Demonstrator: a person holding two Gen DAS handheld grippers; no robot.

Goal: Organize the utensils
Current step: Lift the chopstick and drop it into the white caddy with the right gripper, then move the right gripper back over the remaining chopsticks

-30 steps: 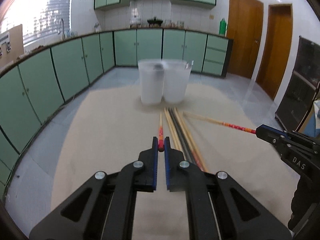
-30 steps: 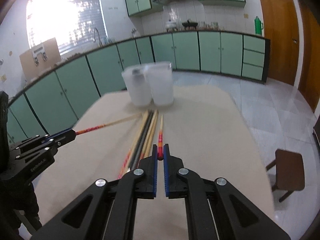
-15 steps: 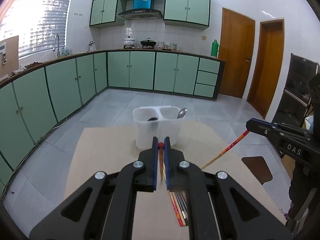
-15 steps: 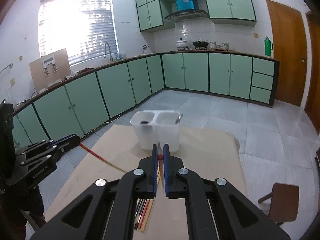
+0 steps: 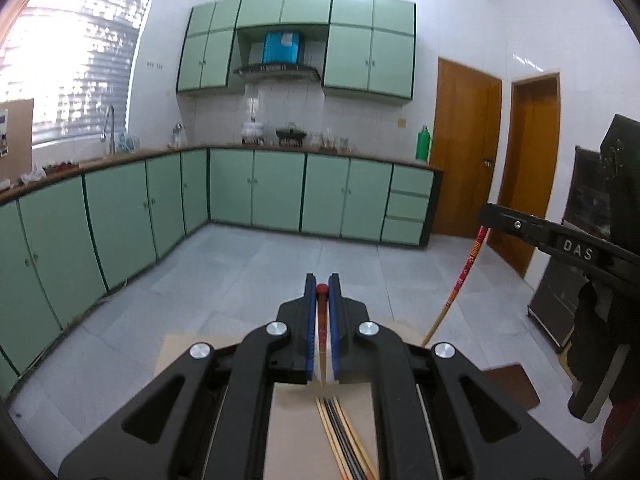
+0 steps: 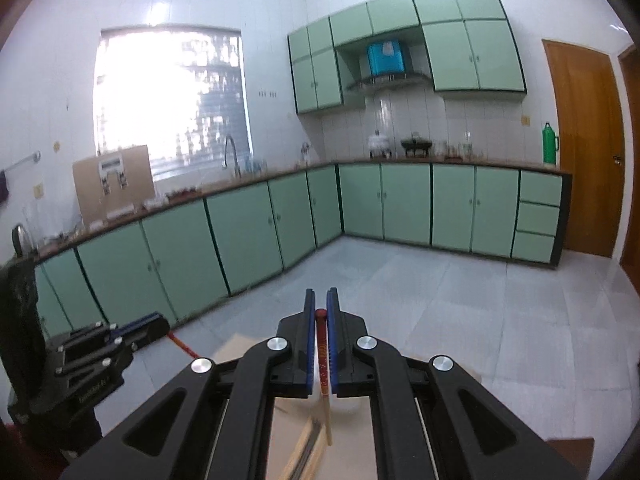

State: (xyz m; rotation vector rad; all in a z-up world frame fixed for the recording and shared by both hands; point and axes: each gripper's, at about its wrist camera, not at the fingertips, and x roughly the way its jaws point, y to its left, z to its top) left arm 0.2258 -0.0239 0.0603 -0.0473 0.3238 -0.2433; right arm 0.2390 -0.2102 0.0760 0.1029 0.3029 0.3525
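Left wrist view: left tool clamps a chopstick; right tool clamps another chopstick. Both have risen off the tabletop, leaving the bundle below. The holder has dropped out of view; lowering them into it likely comes next.

Two chopsticks, each with a red top end and red and yellow bands, then plain light wood lower down. One chopstick was pinched near its red tip, hanging down toward 6 o'clock. The other chopstick was held the same way, red tip up at 12 o'clock, wooden end low. More chopsticks, light wood and dark, lay side by side on the tan table, at 6 o'clock.
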